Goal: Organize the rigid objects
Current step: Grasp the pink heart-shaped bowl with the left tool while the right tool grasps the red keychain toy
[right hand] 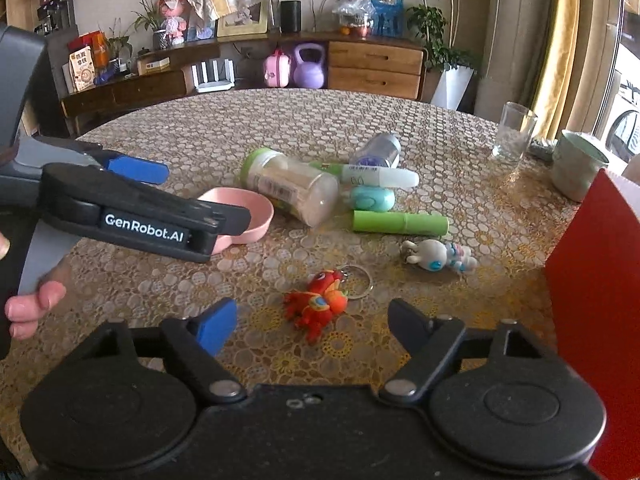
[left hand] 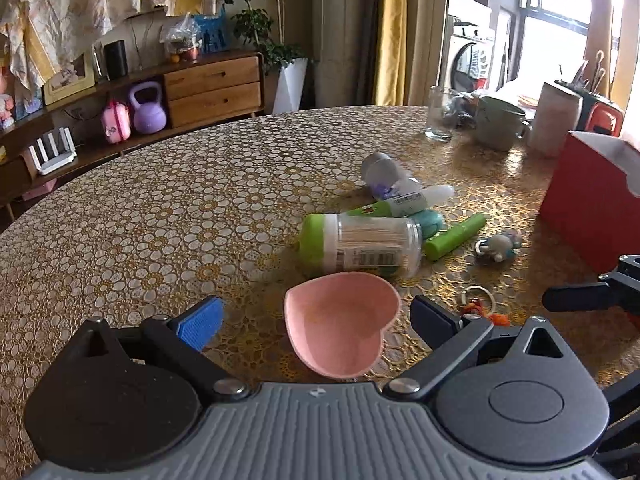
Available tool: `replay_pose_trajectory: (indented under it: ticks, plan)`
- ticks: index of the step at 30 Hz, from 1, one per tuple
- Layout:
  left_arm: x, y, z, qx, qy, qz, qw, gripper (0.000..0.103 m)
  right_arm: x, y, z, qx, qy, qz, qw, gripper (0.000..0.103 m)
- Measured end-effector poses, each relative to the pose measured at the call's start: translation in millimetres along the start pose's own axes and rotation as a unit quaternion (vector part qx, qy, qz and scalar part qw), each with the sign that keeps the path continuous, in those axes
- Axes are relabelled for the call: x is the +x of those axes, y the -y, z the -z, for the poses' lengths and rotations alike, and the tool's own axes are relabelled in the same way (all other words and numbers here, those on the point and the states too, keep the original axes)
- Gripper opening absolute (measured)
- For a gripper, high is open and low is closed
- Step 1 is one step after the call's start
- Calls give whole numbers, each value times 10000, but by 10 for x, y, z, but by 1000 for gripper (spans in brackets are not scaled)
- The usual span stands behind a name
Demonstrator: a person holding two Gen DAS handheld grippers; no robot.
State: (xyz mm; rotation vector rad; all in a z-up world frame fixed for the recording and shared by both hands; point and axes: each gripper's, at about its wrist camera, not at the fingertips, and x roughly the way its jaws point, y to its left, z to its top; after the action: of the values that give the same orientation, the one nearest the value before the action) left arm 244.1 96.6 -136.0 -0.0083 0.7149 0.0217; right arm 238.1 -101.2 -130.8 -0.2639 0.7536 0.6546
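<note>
A pink heart-shaped dish (left hand: 340,328) lies on the patterned table between the fingers of my left gripper (left hand: 318,320), which is open; neither pad touches it. In the right wrist view the same left gripper (right hand: 206,196) reaches in from the left over the dish (right hand: 258,216). My right gripper (right hand: 314,326) is open, and a red dragon keychain (right hand: 316,306) lies between and just ahead of its fingertips, untouched. Behind lie a toothpick jar with a green lid (right hand: 292,188), a green tube (right hand: 400,222), a teal oval case (right hand: 372,198) and a white rabbit keychain (right hand: 440,256).
A red box (right hand: 600,280) stands close on the right. A drinking glass (right hand: 514,136) and a pale green mug (right hand: 578,168) stand at the far right of the round table (right hand: 160,280). A person's fingers (right hand: 32,304) hold the left gripper's handle.
</note>
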Motion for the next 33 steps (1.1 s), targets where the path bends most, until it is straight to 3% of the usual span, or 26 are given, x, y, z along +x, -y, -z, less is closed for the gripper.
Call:
replay_pose_trajectory:
  ticks: [6, 12, 16, 23, 33]
  plan:
    - [126, -16, 20, -34, -80, 100, 9999, 101, 110, -15, 1, -69, -76, -27, 9999, 74]
    - [198, 52, 48, 179, -86, 153, 9997, 100, 168, -34, 11, -32, -134, -62, 9999, 58]
    - [207, 82, 51, 272, -38, 199, 9994, 99, 183, -41, 3, -66, -134, -46, 9999, 52]
    - [247, 118, 57, 347, -121, 139, 9992, 71, 195, -18, -25, 15, -126, 32, 9999, 39]
    - [174, 125, 58, 404, -132, 40, 9991, 70, 64, 6, -7, 162, 9, 60, 9999, 38]
